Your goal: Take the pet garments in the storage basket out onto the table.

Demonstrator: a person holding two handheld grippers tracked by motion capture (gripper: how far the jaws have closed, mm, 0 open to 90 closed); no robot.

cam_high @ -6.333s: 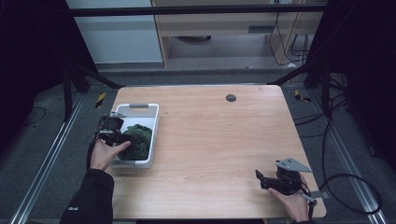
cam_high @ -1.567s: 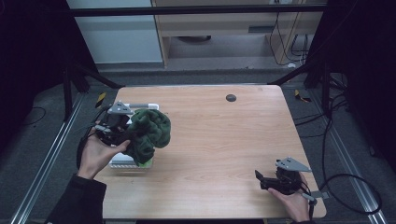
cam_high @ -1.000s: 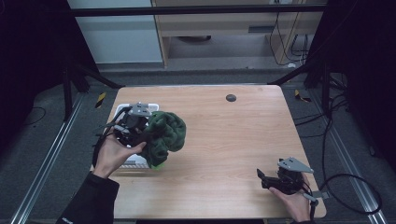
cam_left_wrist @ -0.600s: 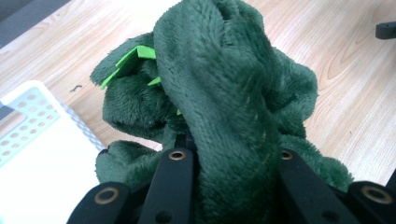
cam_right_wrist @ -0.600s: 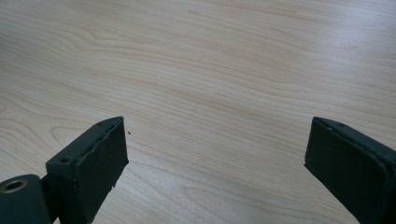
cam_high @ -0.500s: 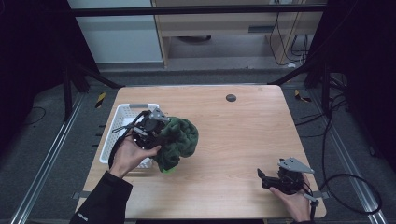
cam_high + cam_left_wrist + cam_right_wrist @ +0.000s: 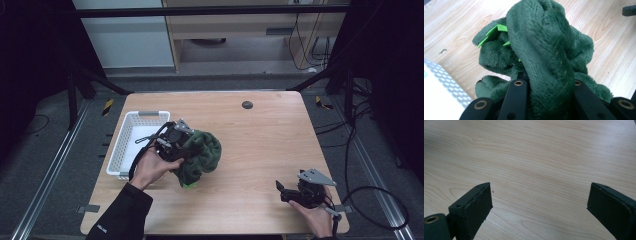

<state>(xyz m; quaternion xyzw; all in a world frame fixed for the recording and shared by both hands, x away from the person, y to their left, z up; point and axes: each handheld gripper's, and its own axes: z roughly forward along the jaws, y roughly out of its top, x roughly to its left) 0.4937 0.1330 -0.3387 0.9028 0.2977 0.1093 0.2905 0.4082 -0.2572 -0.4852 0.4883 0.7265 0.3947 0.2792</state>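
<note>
Currently the left gripper (image 7: 176, 141) has its 2 black jaws pinched on a dark green plush toy with bright green felt spikes (image 7: 200, 156), held over the light wooden worktop (image 7: 260, 150) just beside the white perforated plastic basket (image 7: 131, 146). Right gripper (image 7: 295, 192) rests near the worktop's near right corner, jaws spread, nothing between them.

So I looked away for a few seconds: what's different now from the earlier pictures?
The left hand-held gripper, shut on the green plush toy, has lifted it out of the white basket and carried it right, over the wooden table; it now touches or nearly touches the tabletop. The right hand-held gripper stays open at the table's near right edge; the basket has not moved.
</note>
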